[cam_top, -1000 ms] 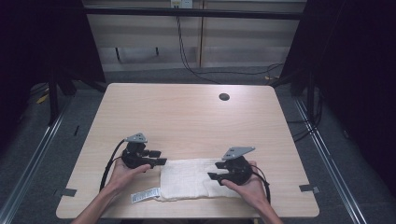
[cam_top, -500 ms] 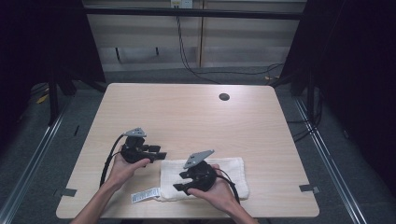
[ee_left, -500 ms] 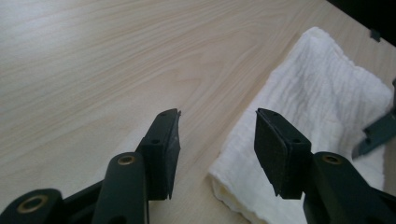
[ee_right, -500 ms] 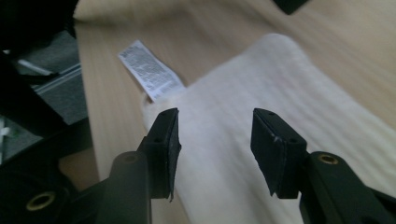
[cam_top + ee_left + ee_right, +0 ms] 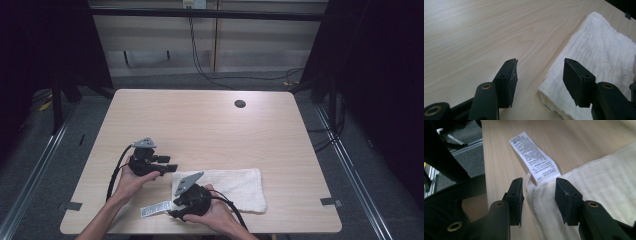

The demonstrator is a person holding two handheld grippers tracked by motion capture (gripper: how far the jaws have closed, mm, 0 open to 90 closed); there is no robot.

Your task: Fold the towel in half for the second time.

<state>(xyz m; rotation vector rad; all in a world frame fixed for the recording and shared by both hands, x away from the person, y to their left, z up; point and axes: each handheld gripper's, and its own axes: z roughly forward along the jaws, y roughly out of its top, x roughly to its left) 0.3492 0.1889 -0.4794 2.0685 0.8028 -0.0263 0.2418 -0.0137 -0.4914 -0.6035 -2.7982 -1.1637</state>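
Towel (image 5: 235, 187) lies folded along the worktop's (image 5: 200, 125) near edge; right claw (image 5: 537, 195) straddles its labelled corner, open; left claw (image 5: 540, 82) gapes beside the far corner.

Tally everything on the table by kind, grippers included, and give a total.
White folded towel: 1
White care label on the towel's corner: 1
Black grippers: 2, the left gripper and the right gripper, both with jaws apart
Dark round grommet in the tabletop: 1
Total: 5
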